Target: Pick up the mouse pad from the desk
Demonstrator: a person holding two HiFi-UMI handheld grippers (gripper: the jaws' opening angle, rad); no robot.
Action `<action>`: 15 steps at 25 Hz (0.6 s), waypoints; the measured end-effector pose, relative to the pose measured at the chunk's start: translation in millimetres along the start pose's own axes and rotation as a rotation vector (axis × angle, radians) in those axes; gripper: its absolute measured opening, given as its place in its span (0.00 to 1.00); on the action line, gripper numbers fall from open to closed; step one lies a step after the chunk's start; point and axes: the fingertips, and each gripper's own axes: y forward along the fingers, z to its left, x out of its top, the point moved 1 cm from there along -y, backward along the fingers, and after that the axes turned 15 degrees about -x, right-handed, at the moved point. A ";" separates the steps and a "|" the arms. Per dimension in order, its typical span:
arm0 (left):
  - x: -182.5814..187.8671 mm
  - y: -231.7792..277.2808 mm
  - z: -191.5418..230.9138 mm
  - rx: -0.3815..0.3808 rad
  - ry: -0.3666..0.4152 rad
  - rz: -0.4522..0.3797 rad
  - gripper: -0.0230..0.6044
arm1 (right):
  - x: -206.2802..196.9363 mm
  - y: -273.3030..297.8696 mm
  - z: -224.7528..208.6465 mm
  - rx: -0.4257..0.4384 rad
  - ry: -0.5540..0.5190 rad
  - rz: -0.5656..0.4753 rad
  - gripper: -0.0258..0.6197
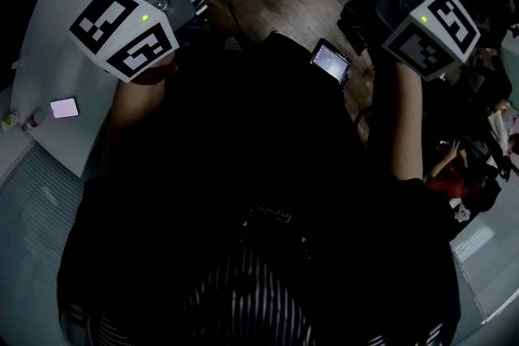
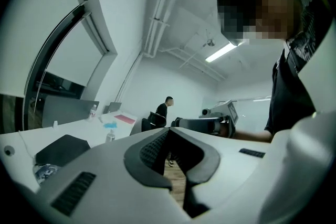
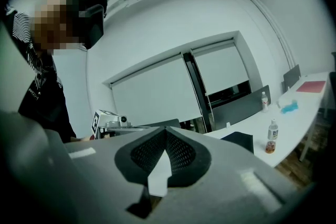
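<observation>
The left gripper and the right gripper are both closed on nothing. The black mouse pad lies flat on the white desk, at the left. It seems the approach is only starting; the next move calls for open jaws at the pad's edge.

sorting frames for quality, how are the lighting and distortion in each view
Head view: underexposed, the person's dark clothing swallows the middle, only the left marker cube and the desk read bright. Left gripper view: well lit, ceiling light blown out, window frame bowed by the wide lens. Right gripper view: evenly lit, sharp, black corners.
</observation>
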 end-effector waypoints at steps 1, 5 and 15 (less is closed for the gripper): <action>2.6 -2.3 1.6 0.000 -0.001 -0.009 0.05 | 2.2 5.5 -0.4 0.013 -0.001 0.001 0.04; 6.8 -6.0 12.2 0.046 0.006 -0.007 0.05 | 10.8 22.3 -5.4 0.072 -0.014 0.000 0.04; 34.9 16.7 61.8 0.166 -0.003 -0.024 0.05 | 47.6 63.8 -49.7 0.237 -0.029 0.014 0.04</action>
